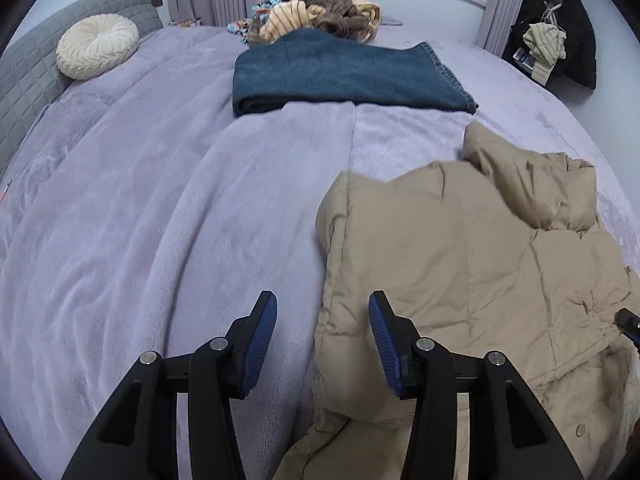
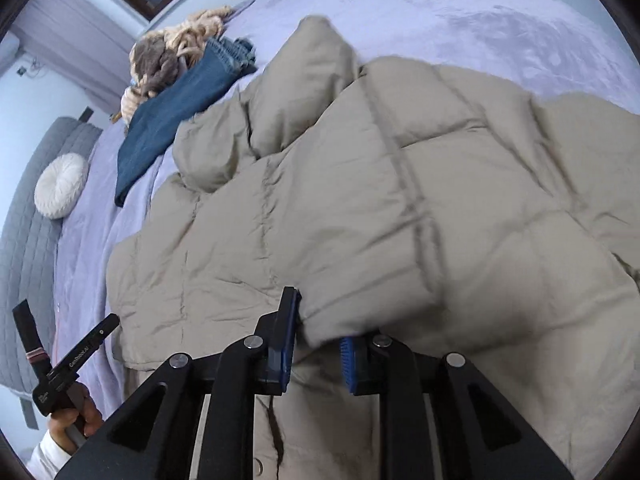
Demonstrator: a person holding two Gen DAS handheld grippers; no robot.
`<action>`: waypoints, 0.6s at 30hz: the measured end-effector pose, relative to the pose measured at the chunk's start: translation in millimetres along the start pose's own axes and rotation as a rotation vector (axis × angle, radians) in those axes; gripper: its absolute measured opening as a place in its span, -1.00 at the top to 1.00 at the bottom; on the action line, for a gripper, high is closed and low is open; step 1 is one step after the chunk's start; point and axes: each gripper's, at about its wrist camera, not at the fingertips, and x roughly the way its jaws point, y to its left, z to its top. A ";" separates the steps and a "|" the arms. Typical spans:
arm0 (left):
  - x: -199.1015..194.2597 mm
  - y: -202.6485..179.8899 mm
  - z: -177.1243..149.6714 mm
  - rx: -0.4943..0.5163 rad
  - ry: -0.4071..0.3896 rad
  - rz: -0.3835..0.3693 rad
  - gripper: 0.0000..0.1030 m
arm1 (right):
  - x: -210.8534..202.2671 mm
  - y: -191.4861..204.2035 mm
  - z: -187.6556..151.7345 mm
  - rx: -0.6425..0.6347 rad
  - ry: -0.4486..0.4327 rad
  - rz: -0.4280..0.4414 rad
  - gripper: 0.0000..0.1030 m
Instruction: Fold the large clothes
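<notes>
Left jaws: left gripper [image 1: 322, 330] stands part open, straddling the jacket's edge; pads press on nothing
Right jaws: right gripper [image 2: 320, 330] narrow, pinching a puffed fold of the beige quilted jacket [image 2: 360, 208]
Jacket: spread on the lilac bedspread [image 1: 160, 208], near side of the bed; collar end bunched toward the window
Beyond: folded blue jeans [image 1: 344, 76]; tan knitted heap [image 1: 324, 8] behind them; round cream cushion [image 1: 97, 46] against the grey headboard [image 1: 32, 72]
</notes>
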 end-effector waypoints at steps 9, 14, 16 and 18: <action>54.4 -19.6 0.5 0.062 0.068 0.050 0.03 | -18.3 46.7 25.9 -0.132 -0.155 -0.018 0.58; 56.5 -16.7 -7.1 0.055 0.067 0.037 0.02 | -59.0 56.2 21.1 -0.164 -0.329 -0.100 0.58; 59.3 -16.1 -6.5 0.051 0.076 0.034 0.02 | -40.6 61.1 25.5 -0.201 -0.244 -0.076 0.58; 61.3 -17.5 -7.7 0.060 0.077 0.049 -0.11 | -13.1 48.8 26.6 -0.161 -0.139 -0.069 0.58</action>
